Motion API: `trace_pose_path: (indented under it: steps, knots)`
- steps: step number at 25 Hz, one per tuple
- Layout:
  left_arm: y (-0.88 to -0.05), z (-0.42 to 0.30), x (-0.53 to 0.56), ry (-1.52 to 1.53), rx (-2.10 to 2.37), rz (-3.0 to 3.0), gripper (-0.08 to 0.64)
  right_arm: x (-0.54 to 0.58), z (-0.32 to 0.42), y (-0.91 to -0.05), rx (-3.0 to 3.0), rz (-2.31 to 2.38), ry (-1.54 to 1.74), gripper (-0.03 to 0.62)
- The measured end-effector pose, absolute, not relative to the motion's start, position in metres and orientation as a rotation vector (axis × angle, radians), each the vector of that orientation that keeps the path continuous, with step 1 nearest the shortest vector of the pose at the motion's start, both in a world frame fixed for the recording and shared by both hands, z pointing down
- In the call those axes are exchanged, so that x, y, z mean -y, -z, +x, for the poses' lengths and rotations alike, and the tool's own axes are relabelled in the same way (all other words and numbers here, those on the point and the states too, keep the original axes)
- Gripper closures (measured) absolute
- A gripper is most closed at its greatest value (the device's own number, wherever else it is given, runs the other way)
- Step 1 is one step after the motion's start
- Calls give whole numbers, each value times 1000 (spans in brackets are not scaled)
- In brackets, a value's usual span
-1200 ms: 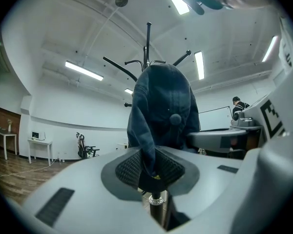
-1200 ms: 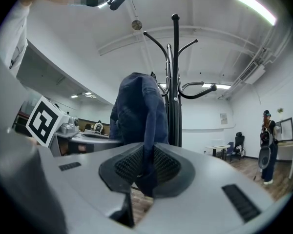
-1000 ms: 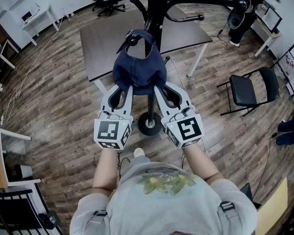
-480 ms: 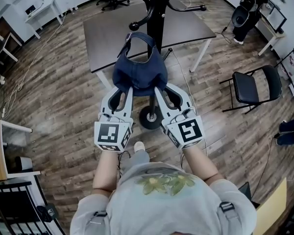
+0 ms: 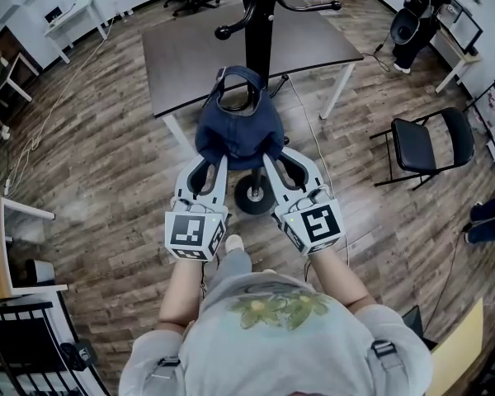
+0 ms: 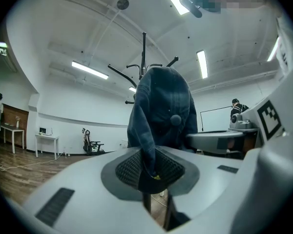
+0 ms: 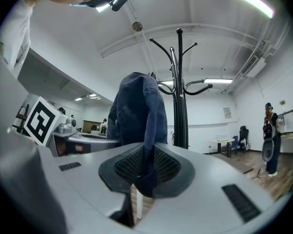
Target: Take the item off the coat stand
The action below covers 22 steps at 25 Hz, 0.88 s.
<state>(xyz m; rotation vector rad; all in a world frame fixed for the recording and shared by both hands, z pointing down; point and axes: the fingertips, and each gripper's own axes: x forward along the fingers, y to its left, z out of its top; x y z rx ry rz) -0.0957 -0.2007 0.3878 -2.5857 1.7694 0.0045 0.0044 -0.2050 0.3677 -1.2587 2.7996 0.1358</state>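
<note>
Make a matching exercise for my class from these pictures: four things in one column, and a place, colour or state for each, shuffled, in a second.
Things
1 cap
2 table
3 chair
4 stand base

Place, colour or state
A black, empty, at the far right
B held by the left gripper and right gripper
C round, black, below the cap
D dark top, white legs

Pairs: 1-B, 2-D, 3-A, 4-C

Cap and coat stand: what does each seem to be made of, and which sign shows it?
Cap: dark blue cloth, probably cotton, matte; it folds and sags softly. Coat stand: likely metal tube painted black, with a slight sheen; its thin curved arms hold their shape and catch a little light.
</note>
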Motion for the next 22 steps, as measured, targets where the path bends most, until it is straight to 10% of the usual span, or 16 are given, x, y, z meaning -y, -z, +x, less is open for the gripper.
trace_pose_path:
  steps: [22]
  knots:
    - [-432, -75, 168, 67, -1820, -2660, 481, 180, 24, -415, -2879, -1267, 15, 543]
